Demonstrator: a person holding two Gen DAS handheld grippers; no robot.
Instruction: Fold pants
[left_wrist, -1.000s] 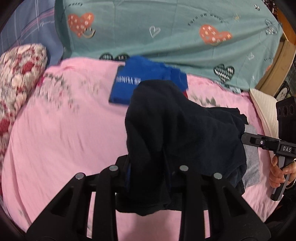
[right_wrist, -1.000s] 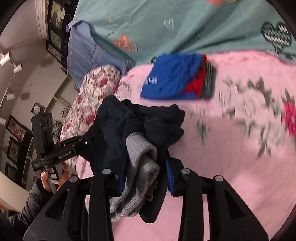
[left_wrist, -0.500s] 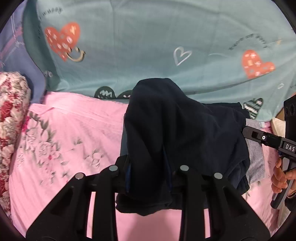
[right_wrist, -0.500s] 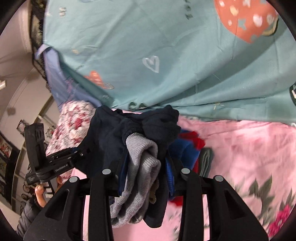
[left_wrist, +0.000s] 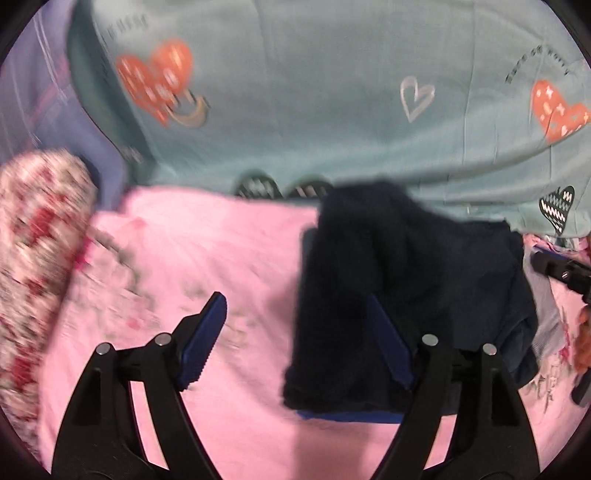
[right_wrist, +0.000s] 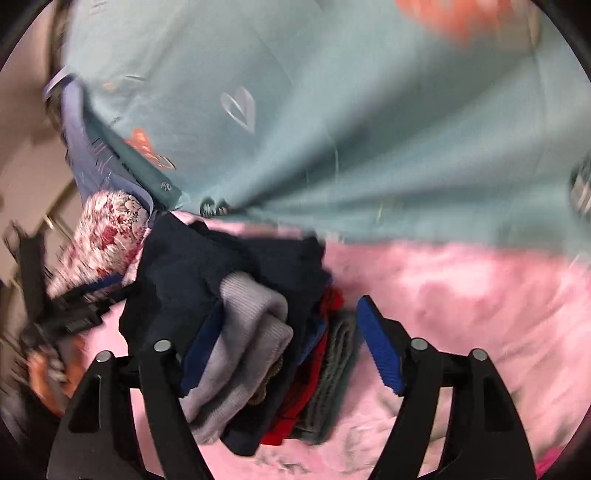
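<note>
The folded dark navy pants (left_wrist: 399, 295) with a grey ribbed waistband (right_wrist: 247, 339) lie on top of a stack of folded clothes (right_wrist: 325, 373) on the pink bedsheet (left_wrist: 207, 251). My left gripper (left_wrist: 295, 339) is open; its right finger overlaps the pants' left edge. My right gripper (right_wrist: 288, 343) is open, its jaws standing on either side of the waistband end and the stack. The other gripper (left_wrist: 561, 273) shows at the right edge of the left wrist view, and at the left edge of the right wrist view (right_wrist: 55, 314). Both views are motion-blurred.
A teal heart-print blanket (left_wrist: 314, 92) is bunched along the far side of the bed. A red floral pillow (left_wrist: 33, 236) lies at the left. The stack under the pants holds blue, red and grey folded garments.
Both grippers have opened and let go of the pants, which now rest on the stack of folded clothes. Earlier both were shut on the pants, carrying them above the bed.
</note>
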